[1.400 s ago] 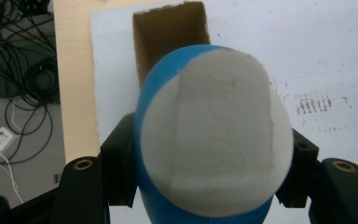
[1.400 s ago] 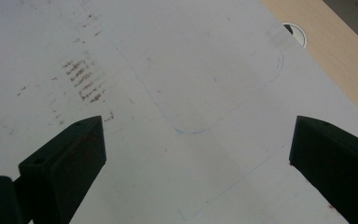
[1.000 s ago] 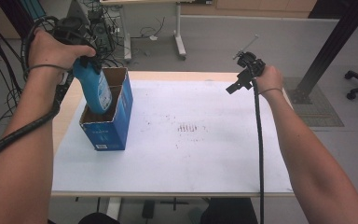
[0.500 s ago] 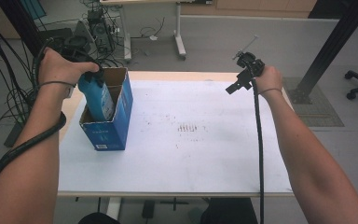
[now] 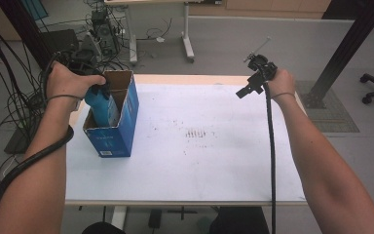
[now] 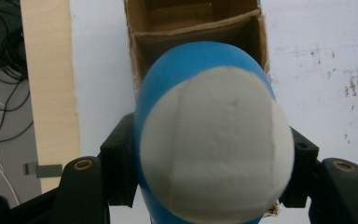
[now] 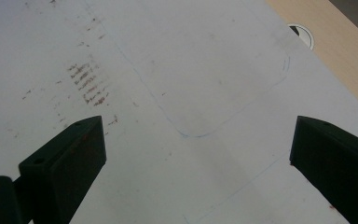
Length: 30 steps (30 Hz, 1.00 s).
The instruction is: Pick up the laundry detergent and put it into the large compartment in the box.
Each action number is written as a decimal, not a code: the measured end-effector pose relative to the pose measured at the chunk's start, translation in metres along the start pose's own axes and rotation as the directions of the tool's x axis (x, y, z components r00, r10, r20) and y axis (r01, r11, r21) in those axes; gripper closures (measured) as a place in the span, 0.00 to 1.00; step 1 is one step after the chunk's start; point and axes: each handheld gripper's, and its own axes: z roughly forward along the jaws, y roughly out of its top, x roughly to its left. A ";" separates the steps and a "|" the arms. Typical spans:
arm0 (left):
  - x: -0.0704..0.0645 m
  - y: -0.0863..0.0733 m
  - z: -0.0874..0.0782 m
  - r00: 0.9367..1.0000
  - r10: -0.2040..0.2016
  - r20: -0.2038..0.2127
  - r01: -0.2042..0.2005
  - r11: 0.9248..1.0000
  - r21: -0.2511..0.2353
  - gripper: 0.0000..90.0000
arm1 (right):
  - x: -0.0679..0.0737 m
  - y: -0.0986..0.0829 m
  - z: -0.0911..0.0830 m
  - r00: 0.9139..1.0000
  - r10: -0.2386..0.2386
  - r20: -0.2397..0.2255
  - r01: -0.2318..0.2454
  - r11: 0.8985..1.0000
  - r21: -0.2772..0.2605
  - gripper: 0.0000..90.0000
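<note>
Up close, blue bottle (image 6: 214, 140) clamped between jaws, above divided box (image 6: 196, 23).

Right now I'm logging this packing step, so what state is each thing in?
Blue bottle: upright, partly lowered into the box, clamped at its sides.
Cardboard box: standing on the table, top open, divider inside.
Left tongs: shut on the blue bottle.
Right tongs: open, empty, held above the table.
Table: white sheet with faint marks.
</note>
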 end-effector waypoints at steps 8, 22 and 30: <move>-0.002 -0.003 0.013 1.000 0.000 0.001 0.000 1.000 0.018 0.42 | 0.000 0.000 0.002 1.000 -0.001 -0.005 0.001 1.000 0.004 0.04; -0.009 -0.005 0.034 1.000 0.007 -0.018 -0.007 0.999 0.040 0.42 | -0.001 0.000 0.003 1.000 -0.001 -0.002 0.001 1.000 0.005 0.04; -0.010 -0.007 0.044 1.000 0.004 -0.010 -0.004 0.998 0.060 0.42 | 0.001 0.000 0.002 1.000 -0.005 -0.005 0.005 1.000 0.000 0.04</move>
